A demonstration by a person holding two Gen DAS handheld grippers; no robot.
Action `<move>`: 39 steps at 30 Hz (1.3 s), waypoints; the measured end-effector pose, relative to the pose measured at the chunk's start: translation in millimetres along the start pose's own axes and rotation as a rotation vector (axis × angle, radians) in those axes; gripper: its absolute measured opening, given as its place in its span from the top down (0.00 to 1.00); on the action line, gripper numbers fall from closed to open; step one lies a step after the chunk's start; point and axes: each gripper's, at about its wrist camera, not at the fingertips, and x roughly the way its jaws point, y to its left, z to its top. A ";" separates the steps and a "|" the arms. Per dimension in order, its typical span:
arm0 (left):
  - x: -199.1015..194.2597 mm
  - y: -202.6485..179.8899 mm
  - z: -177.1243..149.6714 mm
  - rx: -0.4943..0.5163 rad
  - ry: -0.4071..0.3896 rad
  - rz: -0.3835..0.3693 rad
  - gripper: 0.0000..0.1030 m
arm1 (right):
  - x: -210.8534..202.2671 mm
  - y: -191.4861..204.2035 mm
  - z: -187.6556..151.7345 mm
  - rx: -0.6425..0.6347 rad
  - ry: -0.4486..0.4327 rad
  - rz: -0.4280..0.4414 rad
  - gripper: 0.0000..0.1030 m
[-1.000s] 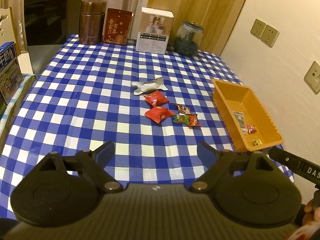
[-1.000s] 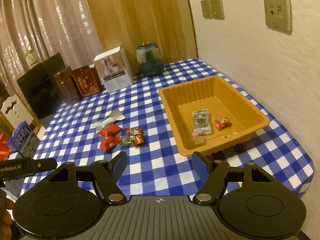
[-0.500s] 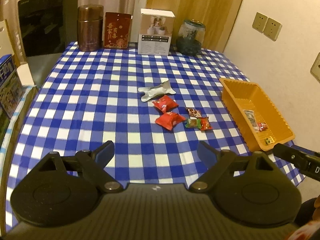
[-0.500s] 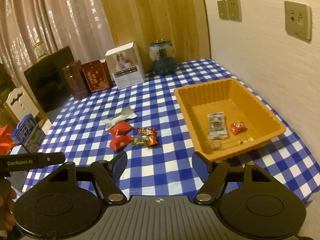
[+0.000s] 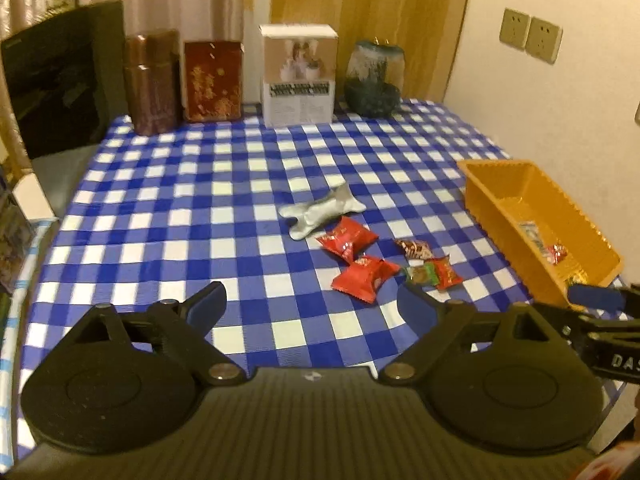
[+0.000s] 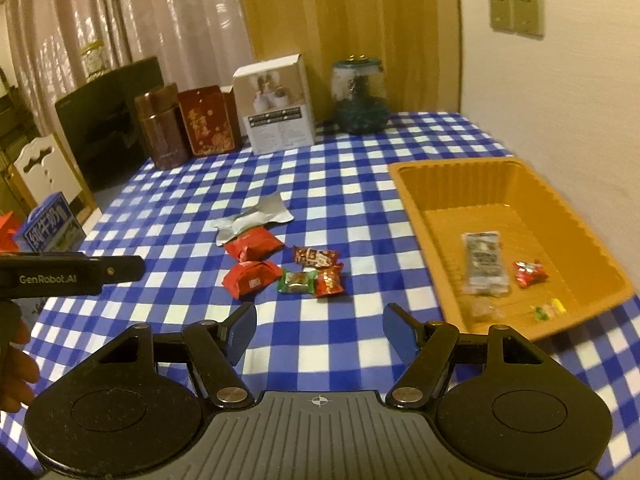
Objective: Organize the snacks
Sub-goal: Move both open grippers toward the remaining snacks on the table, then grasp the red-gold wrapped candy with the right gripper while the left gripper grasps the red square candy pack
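Loose snacks lie mid-table on the blue checked cloth: a silver wrapper (image 5: 320,211), two red packets (image 5: 347,237) (image 5: 363,277), a brown candy (image 5: 414,248) and a green-and-red pair (image 5: 434,273). The right wrist view shows the same red packets (image 6: 253,245) (image 6: 250,279) and green candy (image 6: 298,282). An orange tray (image 6: 416,200) at the right holds a grey packet (image 6: 483,262) and small candies. My left gripper (image 5: 312,304) hovers before the snacks, empty, jaws opening. My right gripper (image 6: 319,330) is empty, its jaws closing a little, and still wide.
Along the far edge stand a brown canister (image 5: 151,80), a red tin (image 5: 213,76), a white box (image 5: 298,74) and a glass jar (image 5: 374,76). A black monitor (image 5: 60,76) sits far left. The wall with sockets (image 5: 530,36) runs beside the tray.
Both grippers have moved forward and lower toward the snacks, which now look larger and nearer. The right gripper's jaws have narrowed slightly; the left gripper's have widened slightly.
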 end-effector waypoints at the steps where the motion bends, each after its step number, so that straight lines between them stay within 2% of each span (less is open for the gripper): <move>1: 6.8 0.8 0.5 0.007 0.014 -0.006 0.12 | 6.7 0.7 0.2 -0.008 0.000 -0.002 0.39; 2: 13.8 1.0 0.8 0.016 0.027 -0.010 0.12 | 13.1 0.5 0.5 -0.012 0.003 -0.003 0.43; 6: 37.3 1.4 0.2 0.041 0.052 -0.026 0.12 | 43.3 -2.2 3.1 -0.012 0.019 -0.011 0.50; 20: 82.9 1.1 1.5 0.053 0.062 -0.055 0.16 | 114.9 -11.7 10.1 -0.033 0.032 -0.052 0.58; 31: 104.4 -9.5 4.1 0.139 0.064 -0.089 0.16 | 140.3 -14.2 6.2 -0.054 0.051 -0.059 0.65; 34: 108.9 -14.7 5.1 0.182 0.061 -0.105 0.16 | 143.5 -11.4 6.0 -0.079 0.056 -0.053 0.68; 36: 112.5 -18.0 4.8 0.206 0.059 -0.116 0.16 | 145.0 -10.1 5.2 -0.088 0.059 -0.049 0.75; 39: 118.3 -22.1 4.3 0.234 0.063 -0.132 0.19 | 143.7 -9.8 4.0 -0.093 0.058 -0.049 0.76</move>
